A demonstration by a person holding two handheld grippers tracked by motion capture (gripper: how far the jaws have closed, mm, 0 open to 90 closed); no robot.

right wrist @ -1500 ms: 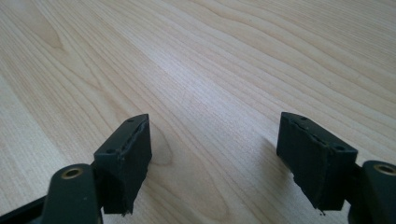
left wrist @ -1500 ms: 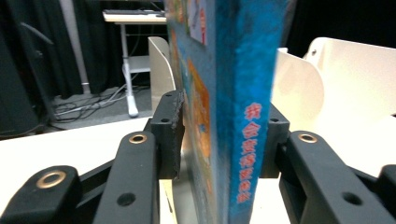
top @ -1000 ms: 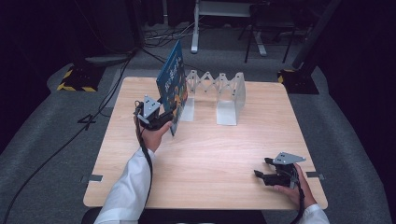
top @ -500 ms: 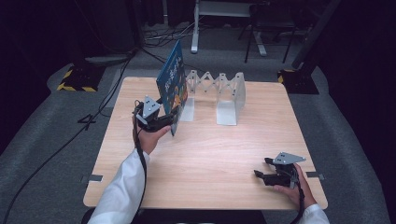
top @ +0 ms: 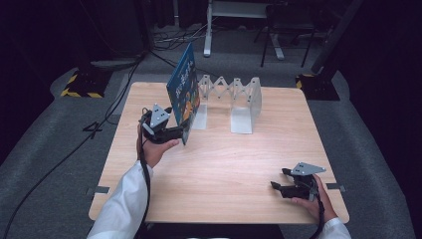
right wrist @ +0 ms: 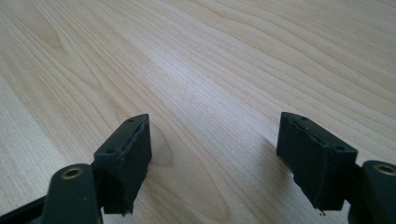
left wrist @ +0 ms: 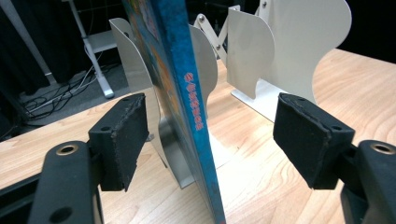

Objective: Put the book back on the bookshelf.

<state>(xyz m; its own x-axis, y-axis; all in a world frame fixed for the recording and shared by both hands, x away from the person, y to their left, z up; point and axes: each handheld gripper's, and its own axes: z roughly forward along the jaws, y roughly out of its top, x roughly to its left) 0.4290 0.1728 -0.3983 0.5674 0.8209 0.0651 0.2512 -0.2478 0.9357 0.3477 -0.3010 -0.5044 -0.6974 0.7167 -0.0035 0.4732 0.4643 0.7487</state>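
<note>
A blue picture book stands on edge at the left end of a white expanding book rack, tilted and resting against a rack plate. In the left gripper view its blue spine runs up between my jaws. My left gripper is open at the book's near lower corner. Its jaws have just been opening, and both pads stand clear of the covers. At the table's front right, my right gripper rests open with only bare wood between its pads.
The wooden table has free room across its middle and front. White rack plates rise just behind and right of the book. Dark floor with cables and a desk frame lies beyond the far edge.
The left gripper stays at the book's lower corner and the book stays standing in the rack. The right gripper has kept still.
</note>
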